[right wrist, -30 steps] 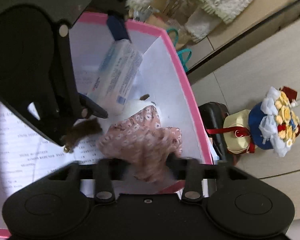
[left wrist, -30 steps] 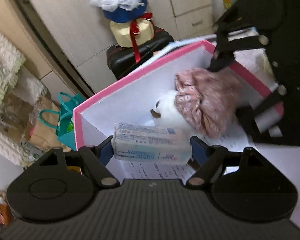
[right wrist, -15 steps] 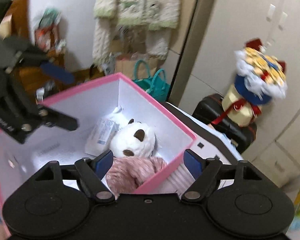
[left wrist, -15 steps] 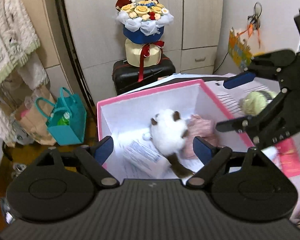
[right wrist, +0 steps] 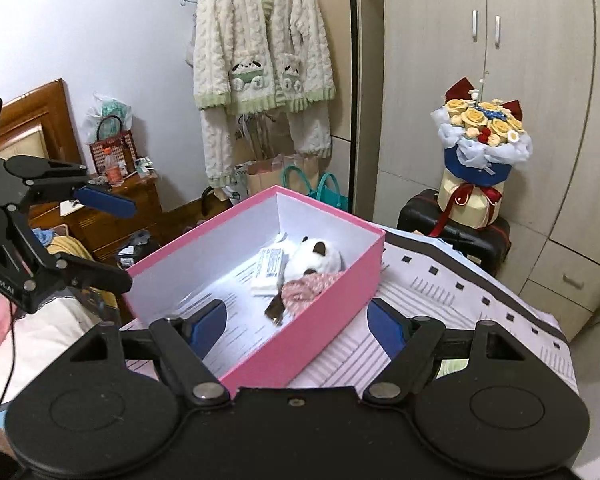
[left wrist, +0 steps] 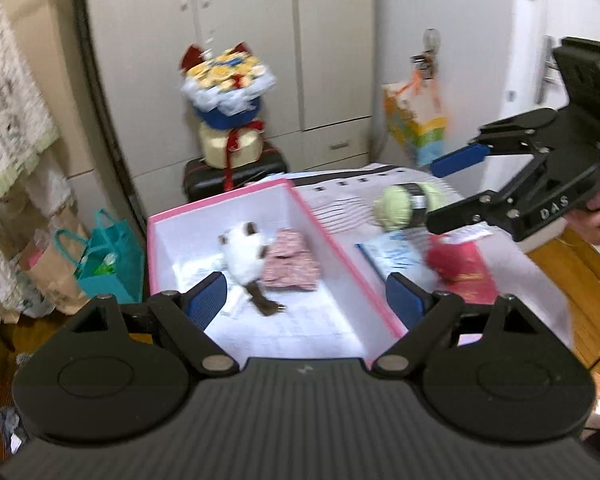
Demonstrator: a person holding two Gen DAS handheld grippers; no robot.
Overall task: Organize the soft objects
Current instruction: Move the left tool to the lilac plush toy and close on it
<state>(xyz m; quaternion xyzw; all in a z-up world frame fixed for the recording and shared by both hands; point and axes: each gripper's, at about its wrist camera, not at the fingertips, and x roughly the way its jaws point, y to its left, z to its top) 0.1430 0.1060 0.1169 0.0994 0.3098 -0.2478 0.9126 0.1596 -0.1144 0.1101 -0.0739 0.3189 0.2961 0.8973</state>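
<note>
Right wrist view: my right gripper [right wrist: 296,322] is spread wide, empty, at lower centre over the pink box [right wrist: 332,276]. Panda plush [right wrist: 318,258], pink floral cloth [right wrist: 308,286] and tissue pack [right wrist: 270,268] lie inside, mid-frame. My left gripper [right wrist: 122,240], mid-left, is also wide and empty.

There is one pink box [right wrist: 332,280]. Inside it are three soft things: one white panda toy [right wrist: 318,258], one pink flowery cloth [right wrist: 308,286] and one white pack of tissues [right wrist: 270,268]. Outside the box there is one green ball of yarn [left wrist: 406,206], one red thing [left wrist: 458,266] and one blue-edged pack [left wrist: 392,258]. There are two grippers, one left gripper [left wrist: 306,300] and one right gripper [right wrist: 298,326].
</note>
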